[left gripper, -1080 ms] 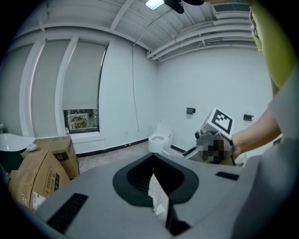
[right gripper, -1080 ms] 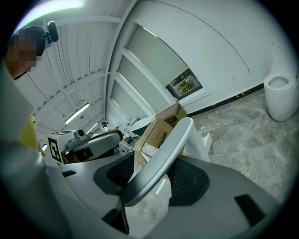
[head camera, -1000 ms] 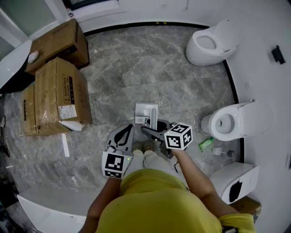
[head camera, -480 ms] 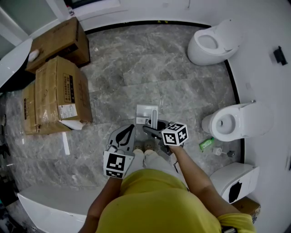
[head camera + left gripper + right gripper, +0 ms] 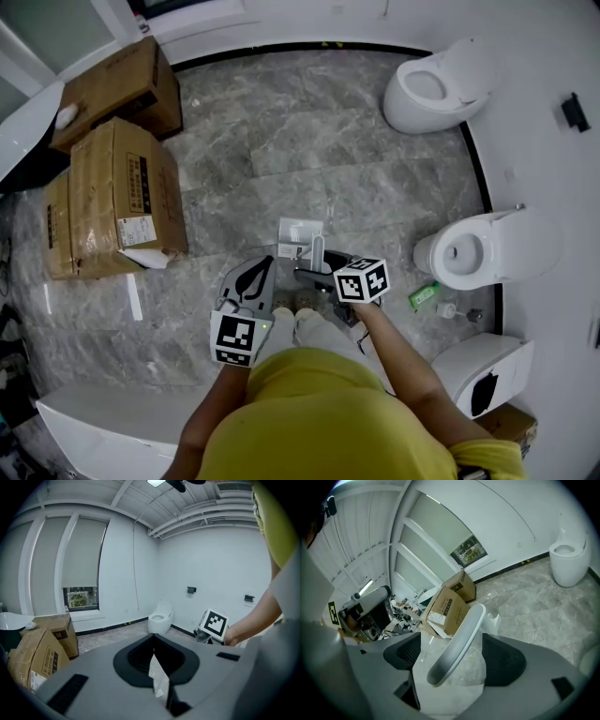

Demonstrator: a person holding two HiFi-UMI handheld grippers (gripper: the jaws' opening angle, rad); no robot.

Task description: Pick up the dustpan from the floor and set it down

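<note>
Right tool (image 5: 452, 657), jaws just opened, loosely straddles the dustpan handle (image 5: 461, 634); left tool (image 5: 157, 665) clenches a white scrap (image 5: 158, 679).

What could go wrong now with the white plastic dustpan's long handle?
The right gripper's jaws have just been opening; the curved handle of the white plastic dustpan leans free between them. Let go, it may topple on the grey marble floor. Withdrawing could snag and drag it. The left gripper, shut on a white scrap, cannot easily help.
</note>
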